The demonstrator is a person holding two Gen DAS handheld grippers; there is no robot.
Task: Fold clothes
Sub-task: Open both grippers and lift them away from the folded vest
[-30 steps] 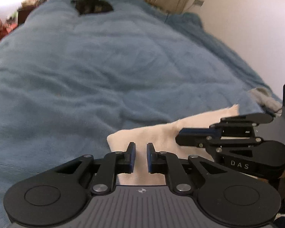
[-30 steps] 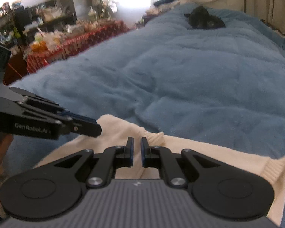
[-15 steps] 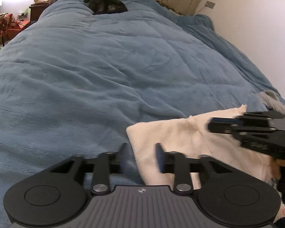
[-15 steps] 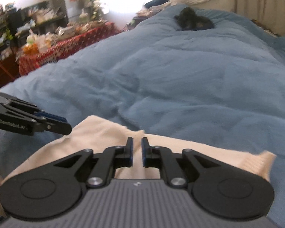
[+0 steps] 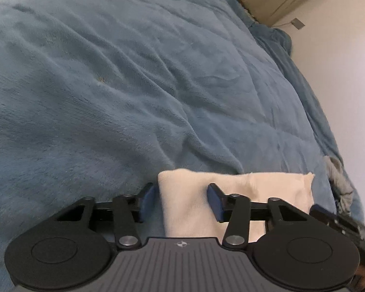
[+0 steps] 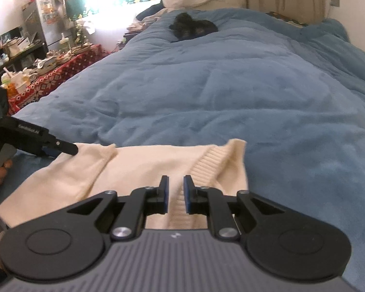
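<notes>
Between folds, by the look of it. Cream sweater [image 6: 138, 168] lying part-folded on the blue bed [image 6: 231, 92], near edge. Left tongs [image 5: 180, 200] astride its left edge, closing, pads not pressing. Right tongs [image 6: 175, 193] opening over the ribbed band, gripping nothing. Next: pinch both edges squarely before lifting over.

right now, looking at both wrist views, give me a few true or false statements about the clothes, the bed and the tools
1. The cream sweater lies on a blue blanket. True.
2. The left tool is clamped shut on the sweater. False: its jaws stand apart, closing, pads clear of the fabric.
3. A dark bundle lies at the blanket's far end. True.
4. The sweater is red. False: it is cream.
5. The right tool hovers over ribbed knit trim. True.
</notes>
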